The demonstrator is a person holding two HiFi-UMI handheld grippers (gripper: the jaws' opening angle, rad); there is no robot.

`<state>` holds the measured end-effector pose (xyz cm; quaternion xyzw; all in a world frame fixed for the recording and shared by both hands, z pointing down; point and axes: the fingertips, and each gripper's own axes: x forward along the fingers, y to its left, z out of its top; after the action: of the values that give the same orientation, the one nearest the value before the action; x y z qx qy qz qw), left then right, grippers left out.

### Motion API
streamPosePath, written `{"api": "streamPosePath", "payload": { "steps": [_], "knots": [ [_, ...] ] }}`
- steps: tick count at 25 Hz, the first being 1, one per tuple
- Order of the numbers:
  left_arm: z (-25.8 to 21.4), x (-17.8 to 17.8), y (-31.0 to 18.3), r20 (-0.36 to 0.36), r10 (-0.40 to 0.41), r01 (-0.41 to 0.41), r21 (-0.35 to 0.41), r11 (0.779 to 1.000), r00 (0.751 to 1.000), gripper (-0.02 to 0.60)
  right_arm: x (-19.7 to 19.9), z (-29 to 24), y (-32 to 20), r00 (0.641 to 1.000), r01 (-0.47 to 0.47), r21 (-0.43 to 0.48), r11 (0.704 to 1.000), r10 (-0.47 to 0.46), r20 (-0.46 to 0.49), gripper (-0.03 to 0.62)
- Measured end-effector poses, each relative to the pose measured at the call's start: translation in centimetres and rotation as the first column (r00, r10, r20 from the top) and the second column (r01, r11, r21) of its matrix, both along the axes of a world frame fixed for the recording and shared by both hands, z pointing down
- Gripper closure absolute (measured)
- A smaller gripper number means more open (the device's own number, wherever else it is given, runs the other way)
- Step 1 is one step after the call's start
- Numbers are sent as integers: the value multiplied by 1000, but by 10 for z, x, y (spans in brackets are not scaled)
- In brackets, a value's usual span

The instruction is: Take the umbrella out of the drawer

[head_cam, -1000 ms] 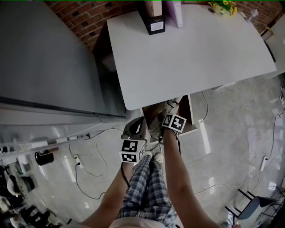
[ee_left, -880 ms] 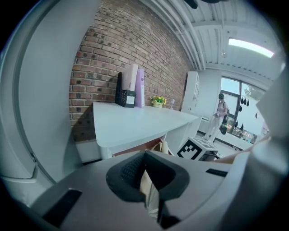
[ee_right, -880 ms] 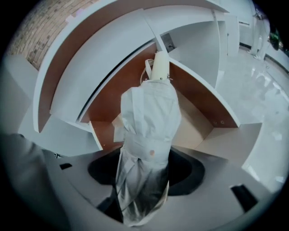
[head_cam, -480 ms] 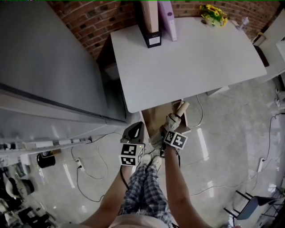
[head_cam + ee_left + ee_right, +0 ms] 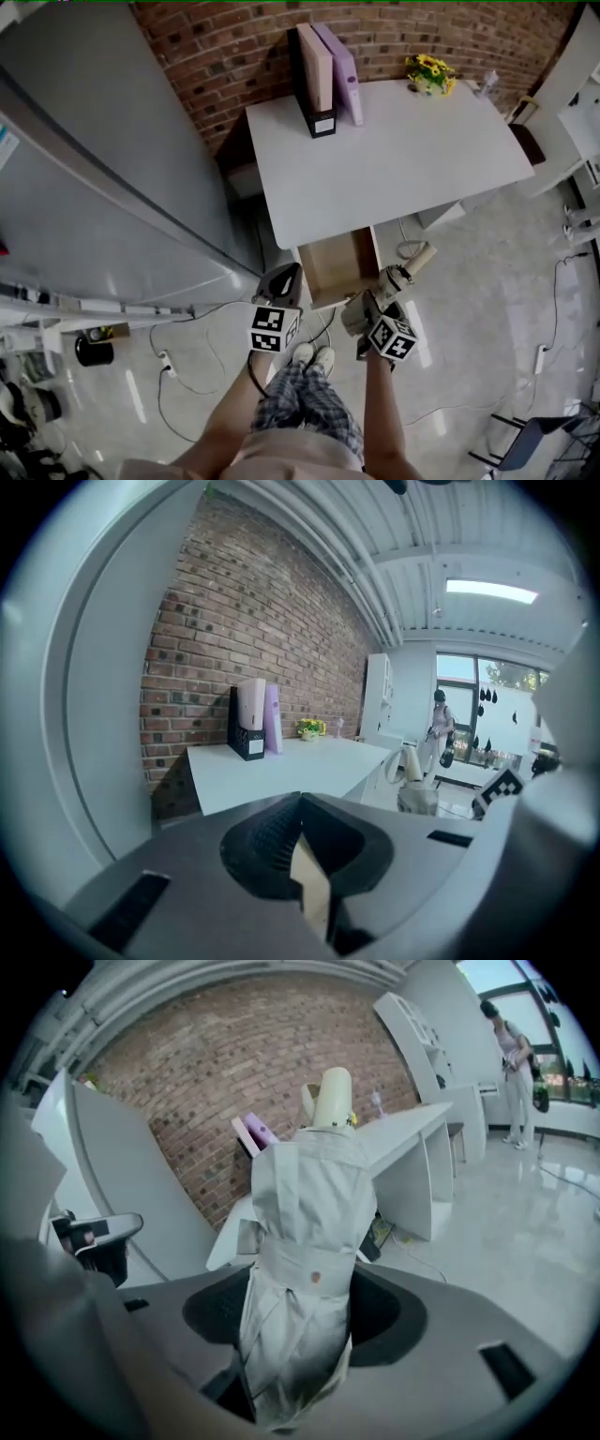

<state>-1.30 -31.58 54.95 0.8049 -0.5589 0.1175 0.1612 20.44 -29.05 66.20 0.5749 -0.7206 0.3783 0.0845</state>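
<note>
Now the folded umbrella (image 5: 305, 1232) sits pinched in the right tongs (image 5: 373, 307), reaching past their tips, clear of the open drawer (image 5: 328, 281) just ahead under the table (image 5: 375, 159). The left tongs (image 5: 281, 283) are pressed together, empty. Extraction looks done; next likely needs a steady set-down.

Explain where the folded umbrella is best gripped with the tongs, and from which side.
Grip the umbrella on its wrapped canopy near the strap band, coming from the end opposite the handle, jaws closing across its width, as the right tongs do now. The bundled cloth there is thick and gives under pressure; the smooth, rounded handle looks likelier to slip.
</note>
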Motion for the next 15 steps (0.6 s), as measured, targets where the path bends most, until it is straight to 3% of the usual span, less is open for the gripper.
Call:
{"api": "streamPosePath", "payload": {
  "steps": [3,6,15],
  "knots": [
    [-32,1,12,4,18,-18,47,999,1000,557,21,-66,9,999,6,159,987,0,-43,312],
    [-64,0,27,7,33,-33,89,996,999,557,41,-129,27,993,30,292,956,5,-118,310],
    [-145,-3,46,7,39,-39,236,971,999,557,108,-278,73,957,29,576,817,145,-253,309]
  ]
}}
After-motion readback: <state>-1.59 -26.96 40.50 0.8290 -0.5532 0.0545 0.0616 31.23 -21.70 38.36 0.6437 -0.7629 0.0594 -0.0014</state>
